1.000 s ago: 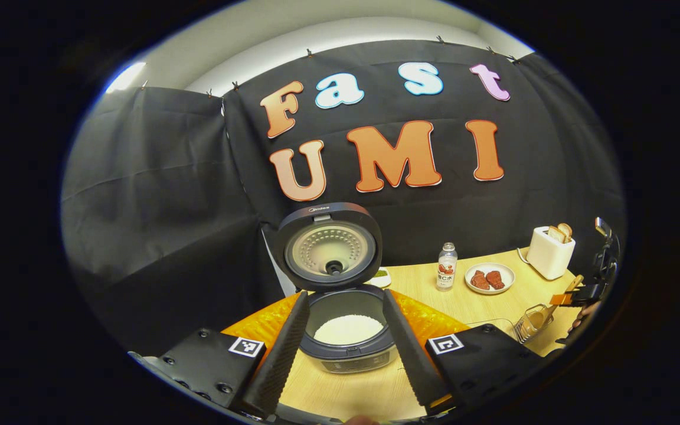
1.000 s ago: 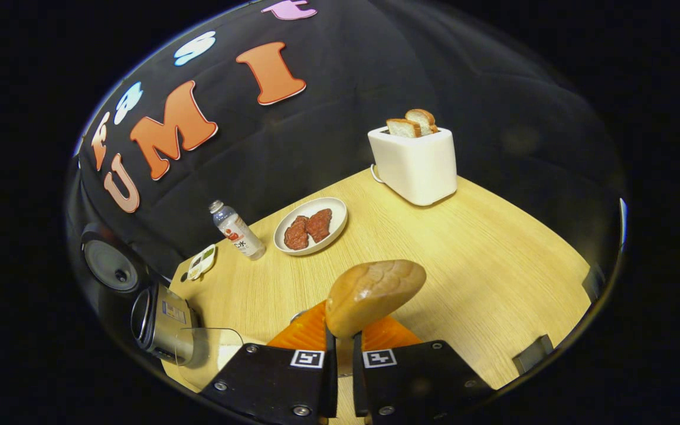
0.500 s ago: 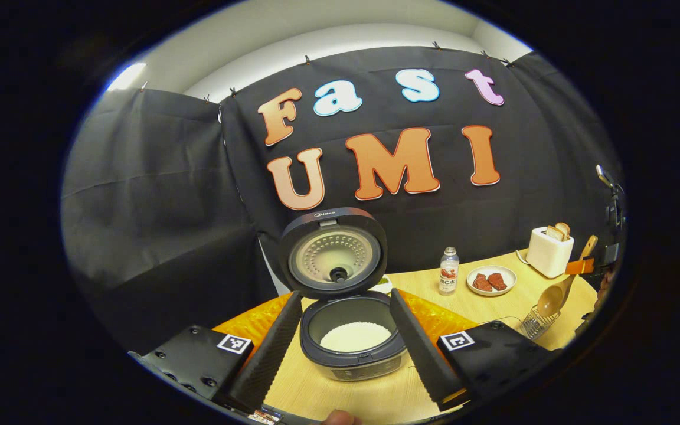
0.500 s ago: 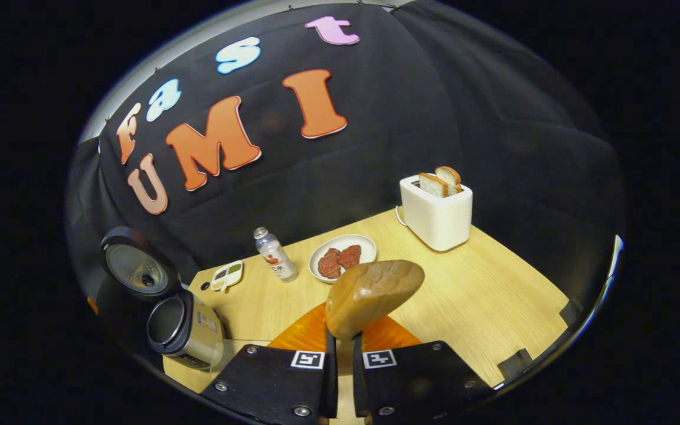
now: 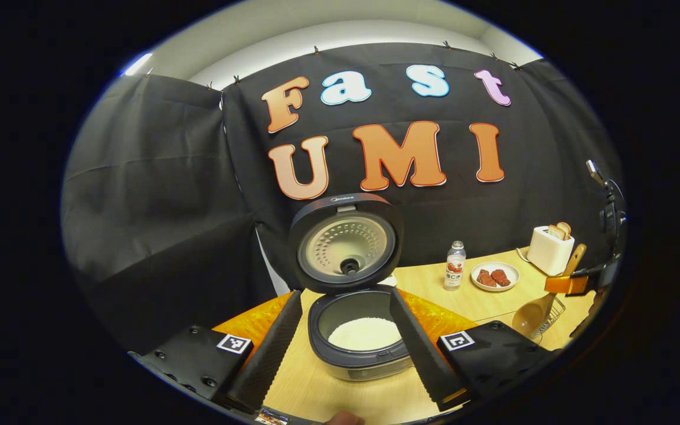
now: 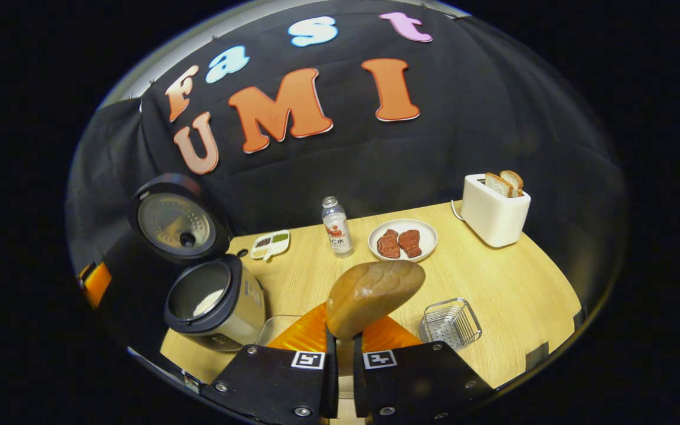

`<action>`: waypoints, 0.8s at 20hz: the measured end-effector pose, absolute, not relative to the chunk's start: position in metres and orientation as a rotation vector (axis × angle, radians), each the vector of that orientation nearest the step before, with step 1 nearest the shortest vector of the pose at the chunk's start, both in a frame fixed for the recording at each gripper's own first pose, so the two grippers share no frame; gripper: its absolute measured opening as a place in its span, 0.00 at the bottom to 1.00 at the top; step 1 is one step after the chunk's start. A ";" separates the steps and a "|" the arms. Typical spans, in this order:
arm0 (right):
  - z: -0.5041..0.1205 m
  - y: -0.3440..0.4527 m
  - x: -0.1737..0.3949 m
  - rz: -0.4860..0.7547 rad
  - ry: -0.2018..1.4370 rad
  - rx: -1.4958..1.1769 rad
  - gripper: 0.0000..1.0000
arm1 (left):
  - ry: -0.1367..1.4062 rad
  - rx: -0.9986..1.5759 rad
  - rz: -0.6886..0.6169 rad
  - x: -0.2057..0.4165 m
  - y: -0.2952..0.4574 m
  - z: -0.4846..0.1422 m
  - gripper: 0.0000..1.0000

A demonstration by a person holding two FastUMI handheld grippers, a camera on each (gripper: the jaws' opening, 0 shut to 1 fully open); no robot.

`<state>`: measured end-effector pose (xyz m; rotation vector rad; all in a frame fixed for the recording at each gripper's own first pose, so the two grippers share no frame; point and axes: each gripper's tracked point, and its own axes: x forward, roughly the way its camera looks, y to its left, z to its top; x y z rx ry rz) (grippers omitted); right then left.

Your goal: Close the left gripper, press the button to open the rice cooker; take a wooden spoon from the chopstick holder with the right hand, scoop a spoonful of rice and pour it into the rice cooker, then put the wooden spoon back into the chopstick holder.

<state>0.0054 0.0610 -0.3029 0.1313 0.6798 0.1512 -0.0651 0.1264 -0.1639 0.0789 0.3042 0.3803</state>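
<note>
Wooden spoon [image 6: 373, 297], one, smooth brown bowl, clamped in my right gripper [image 6: 340, 348] above the table [image 6: 511, 289]. One rice cooker [image 5: 363, 339], lid up, sits between my wide-spread left gripper [image 5: 343, 345] fingers.

The rice cooker [image 6: 216, 307] stands near the worktop's [image 6: 511, 295] left front corner with its lid [image 6: 176, 221] raised upright behind the pot, leaving the pot mouth free from above and from the front. Passage over the back of the pot is blocked by the lid. The left gripper [image 5: 345, 348] sits in front of the cooker, fingers spread to either side of the pot. A bottle [image 6: 337, 226], a plate [image 6: 402, 240] and a small dish [image 6: 270, 244] line the back edge; a toaster [image 6: 494, 209] occupies the right back corner. The chopstick holder [image 6: 451, 322] stands near the front edge (just right of the wooden spoon [image 6: 373, 295] clamped in the right gripper [image 6: 340, 360]). The middle and right front of the worktop lie bare.
</note>
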 end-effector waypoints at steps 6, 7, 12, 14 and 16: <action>-0.348 0.071 0.007 0.136 0.681 -0.180 0.10 | 0.325 0.093 0.374 -0.070 0.137 -0.172 1.00; -0.358 0.071 0.007 0.137 0.684 -0.228 0.10 | 0.329 0.098 0.370 -0.070 0.139 -0.175 1.00; -0.394 0.081 -0.001 0.134 0.698 -0.354 0.08 | 0.359 0.082 0.365 -0.066 0.153 -0.186 0.94; -0.395 0.085 0.000 0.126 0.658 -0.407 0.08 | 0.362 0.079 0.365 -0.065 0.158 -0.188 1.00; -0.400 0.096 -0.005 0.143 0.634 -0.462 0.08 | 0.369 0.079 0.364 -0.063 0.162 -0.190 1.00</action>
